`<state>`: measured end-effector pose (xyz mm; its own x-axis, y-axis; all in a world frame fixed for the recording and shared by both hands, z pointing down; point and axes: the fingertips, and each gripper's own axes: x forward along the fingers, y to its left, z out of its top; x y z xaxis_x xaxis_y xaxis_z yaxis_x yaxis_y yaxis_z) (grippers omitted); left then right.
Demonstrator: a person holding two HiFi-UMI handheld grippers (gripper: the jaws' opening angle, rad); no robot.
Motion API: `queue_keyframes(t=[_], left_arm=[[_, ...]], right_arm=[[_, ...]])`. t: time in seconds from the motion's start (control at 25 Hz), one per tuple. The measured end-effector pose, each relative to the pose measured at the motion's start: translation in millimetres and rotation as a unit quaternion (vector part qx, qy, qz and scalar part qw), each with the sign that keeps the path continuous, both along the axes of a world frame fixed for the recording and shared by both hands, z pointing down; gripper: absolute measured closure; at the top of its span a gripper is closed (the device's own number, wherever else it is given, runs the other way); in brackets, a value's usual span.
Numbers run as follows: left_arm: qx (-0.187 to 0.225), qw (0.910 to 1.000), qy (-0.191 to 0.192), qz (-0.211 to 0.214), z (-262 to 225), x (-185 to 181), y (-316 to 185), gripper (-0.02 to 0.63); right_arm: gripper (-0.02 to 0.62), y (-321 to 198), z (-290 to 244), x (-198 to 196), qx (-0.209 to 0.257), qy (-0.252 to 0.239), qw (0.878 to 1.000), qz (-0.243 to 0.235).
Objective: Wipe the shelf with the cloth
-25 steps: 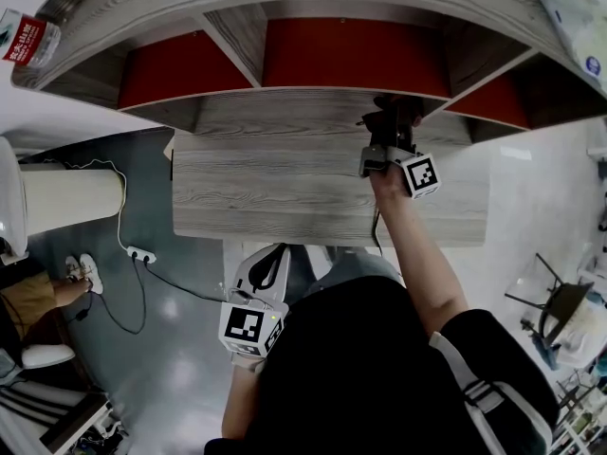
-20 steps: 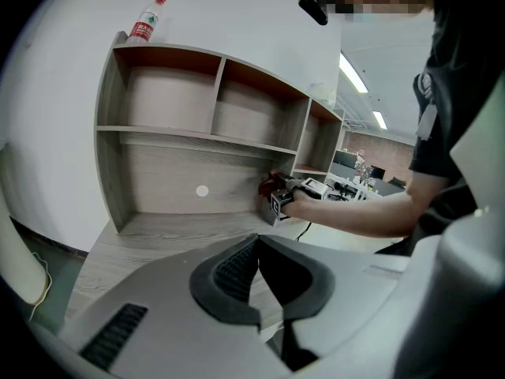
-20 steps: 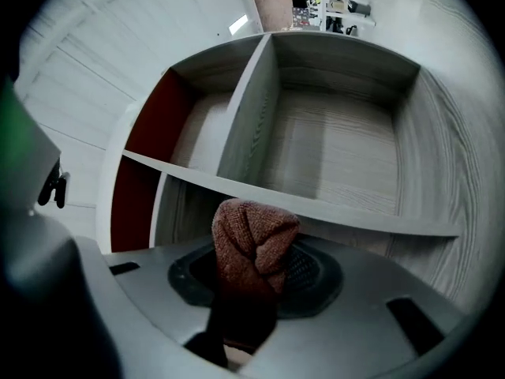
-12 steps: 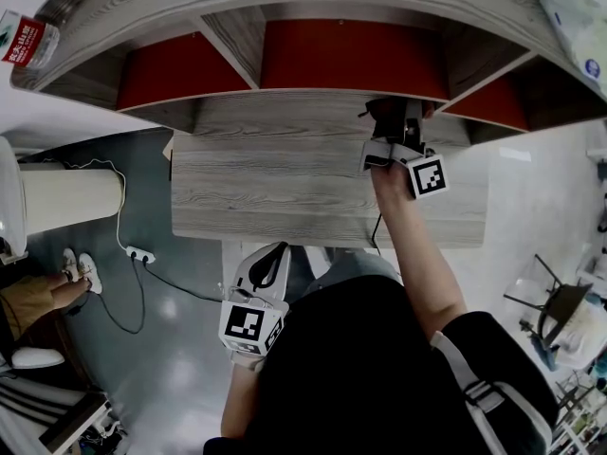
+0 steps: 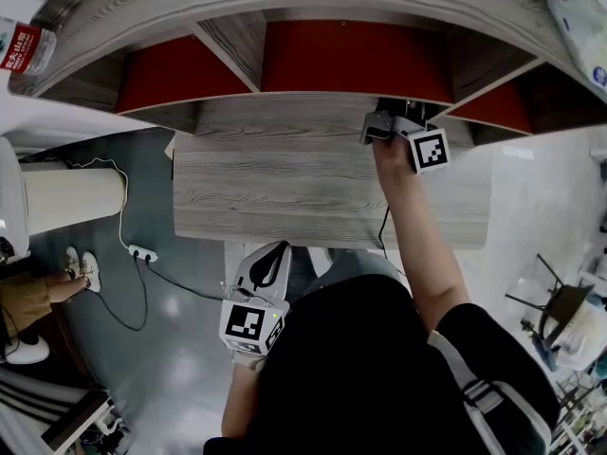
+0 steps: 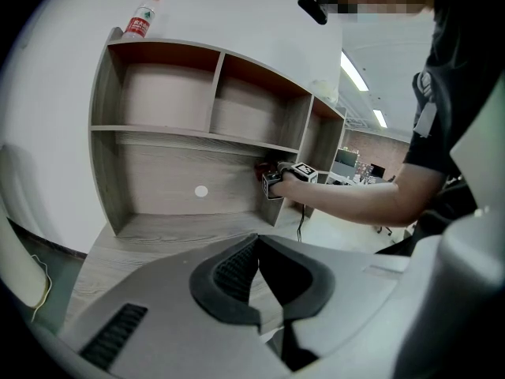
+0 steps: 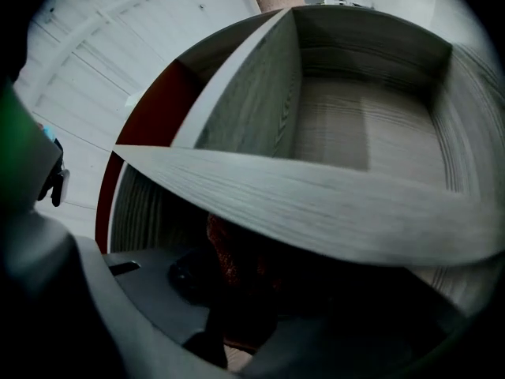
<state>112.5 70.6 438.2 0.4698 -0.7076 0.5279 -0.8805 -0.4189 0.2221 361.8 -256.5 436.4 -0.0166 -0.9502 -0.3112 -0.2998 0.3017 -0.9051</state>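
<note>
In the right gripper view, my right tongs [image 7: 237, 271] are clenched on the reddish cloth [image 7: 225, 247], dim in shadow, with the shelf [image 7: 331, 200] board just above. The head view hides their tips beneath it. My left tongs [image 6: 257, 235] are clenched and empty.

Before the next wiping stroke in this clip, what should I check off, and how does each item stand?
1. The right claw grips the cloth: ok, dark red fabric sits between its jaws.
2. The cloth presses on a shelf surface: cannot tell; it is dark under the shelf board.
3. The left claw is out of the way: ok; shut, empty, held low by the body.
4. Path along the desk free of objects: ok.
5. The bottle on the unit's top is away from the working arm: ok, far left end.
</note>
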Motion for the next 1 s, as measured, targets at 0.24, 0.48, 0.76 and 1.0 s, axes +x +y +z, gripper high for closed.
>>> queue_keyframes(t=[0.24,0.48,0.76,1.0], left_arm=[[-0.004,1.0,-0.001,-0.006,2,-5,-1,0.598],[-0.005,1.0,0.001,-0.006,4,-5,-3,0.598],[-0.007,0.9999,0.001,-0.009,6,-8,-3,0.598],[-0.012,0.9998,-0.001,-0.015,8,-13,-1,0.598]], right_arm=[[0.469,-13,6,-1,-0.006,-0.005,1.0,0.017],[0.469,-17,37,-1,-0.052,-0.012,0.998,0.025],[0.469,-20,89,1,-0.114,-0.007,0.993,0.033],[0.469,-20,126,0,-0.163,0.016,0.986,0.028]])
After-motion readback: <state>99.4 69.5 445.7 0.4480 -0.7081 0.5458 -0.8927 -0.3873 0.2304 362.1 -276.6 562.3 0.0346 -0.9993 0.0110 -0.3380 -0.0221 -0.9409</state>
